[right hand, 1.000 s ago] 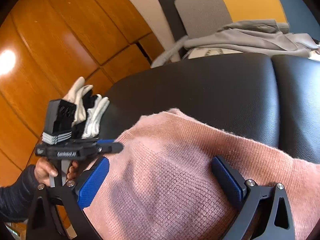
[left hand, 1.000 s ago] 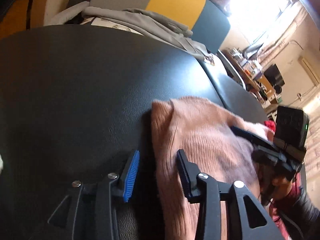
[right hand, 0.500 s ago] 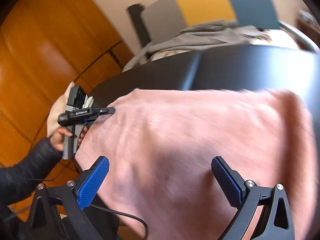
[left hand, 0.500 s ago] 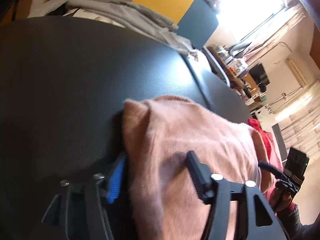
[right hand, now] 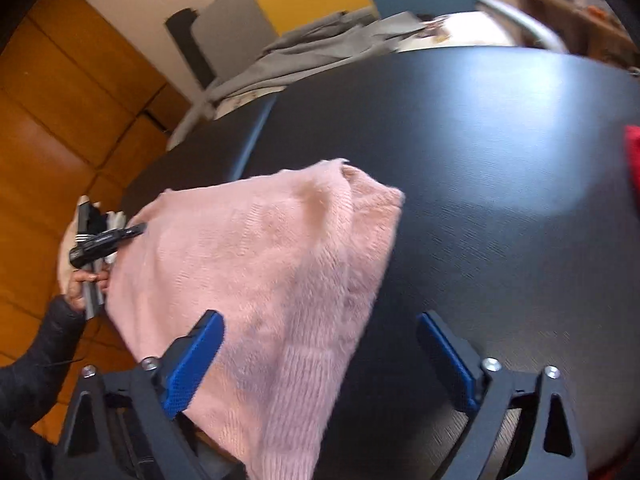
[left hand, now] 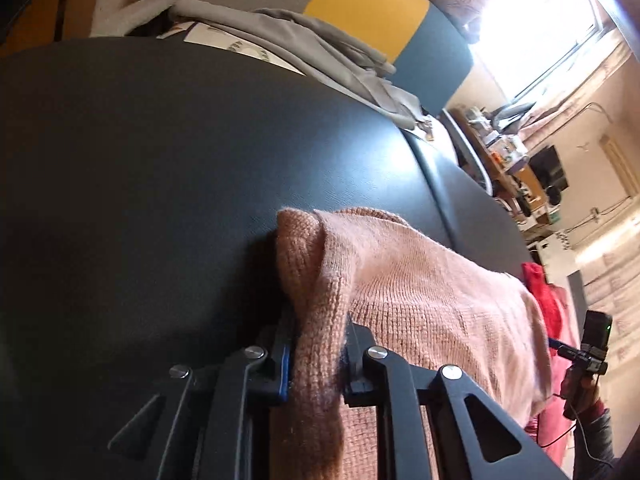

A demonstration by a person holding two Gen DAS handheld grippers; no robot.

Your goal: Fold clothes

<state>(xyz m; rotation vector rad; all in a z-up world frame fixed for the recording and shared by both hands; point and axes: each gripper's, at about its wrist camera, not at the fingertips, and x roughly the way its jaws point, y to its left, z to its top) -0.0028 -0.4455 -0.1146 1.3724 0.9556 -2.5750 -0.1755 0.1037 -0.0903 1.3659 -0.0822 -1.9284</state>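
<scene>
Pink knitted sweater (left hand: 420,292), partly folded, draped over black padded surface (left hand: 160,168)

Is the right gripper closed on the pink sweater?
No, the right gripper has its jaws wide apart, and the pink sweater only lies between them over the left one.

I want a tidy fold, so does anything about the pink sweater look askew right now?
Yes. The pink sweater lies skewed on the black table, its near edge bunched into a ridge where the left gripper pinches it. The right gripper is open, holding nothing.
</scene>
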